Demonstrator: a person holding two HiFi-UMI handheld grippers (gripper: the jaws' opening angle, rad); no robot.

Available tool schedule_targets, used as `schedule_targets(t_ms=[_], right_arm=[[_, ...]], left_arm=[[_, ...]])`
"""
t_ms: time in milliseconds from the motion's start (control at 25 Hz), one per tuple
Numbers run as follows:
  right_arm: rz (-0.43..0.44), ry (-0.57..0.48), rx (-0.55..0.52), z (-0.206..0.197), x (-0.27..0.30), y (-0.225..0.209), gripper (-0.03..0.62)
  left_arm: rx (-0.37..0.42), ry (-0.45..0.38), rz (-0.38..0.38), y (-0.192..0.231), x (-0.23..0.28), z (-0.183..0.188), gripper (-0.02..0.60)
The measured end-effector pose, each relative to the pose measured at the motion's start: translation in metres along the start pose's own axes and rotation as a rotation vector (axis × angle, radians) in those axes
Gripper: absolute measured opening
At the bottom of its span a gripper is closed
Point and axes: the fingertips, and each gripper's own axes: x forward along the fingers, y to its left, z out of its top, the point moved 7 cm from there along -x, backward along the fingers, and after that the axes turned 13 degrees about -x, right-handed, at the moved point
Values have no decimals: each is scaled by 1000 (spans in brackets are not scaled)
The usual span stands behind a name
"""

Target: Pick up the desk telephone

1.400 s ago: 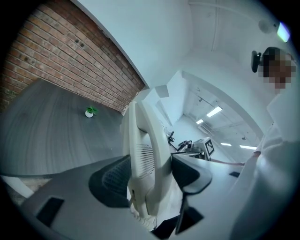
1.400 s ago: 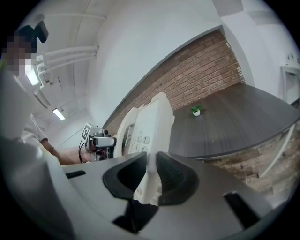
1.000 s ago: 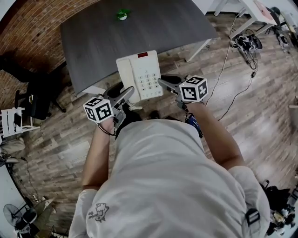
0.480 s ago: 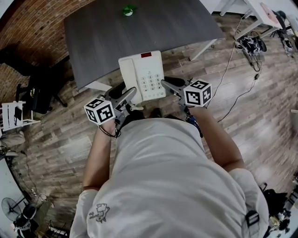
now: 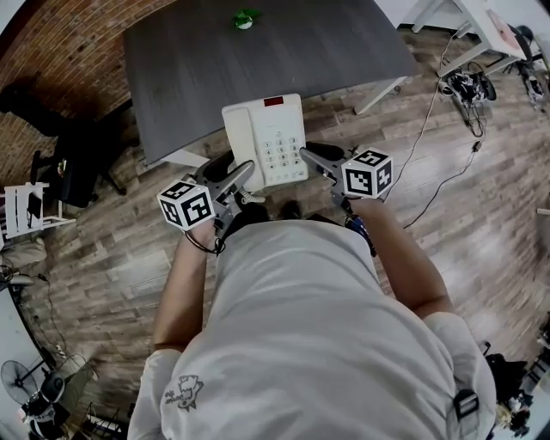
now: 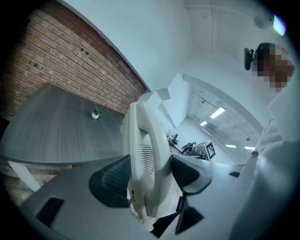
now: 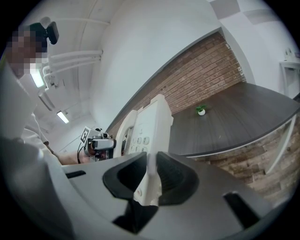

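A white desk telephone (image 5: 265,137) with a keypad and a handset on its left side hangs in the air at the near edge of the dark grey table (image 5: 344,51), held from both sides. My left gripper (image 5: 241,175) is shut on the phone's handset side (image 6: 143,154); its dark pads press on it from both sides. My right gripper (image 5: 310,157) is shut on the thin right edge of the telephone (image 7: 149,136). In each gripper view the phone stands on edge between the jaws, with the other gripper behind it.
A small green object (image 5: 247,19) sits at the table's far side. A brick wall (image 5: 51,43) runs along the left, with a black chair (image 5: 69,163) and a white rack (image 5: 26,215) below it. Cables (image 5: 468,86) lie on the wood floor at the right.
The head view has drifted a little. The telephone and both grippers keep their places and their grips.
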Motion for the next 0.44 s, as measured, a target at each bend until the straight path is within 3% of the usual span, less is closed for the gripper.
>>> schedule_targets(t_ms=[440], right_arm=[[5, -1, -7, -1, 3, -3, 77]], left_arm=[[1, -7, -4, 5, 2, 1, 287]])
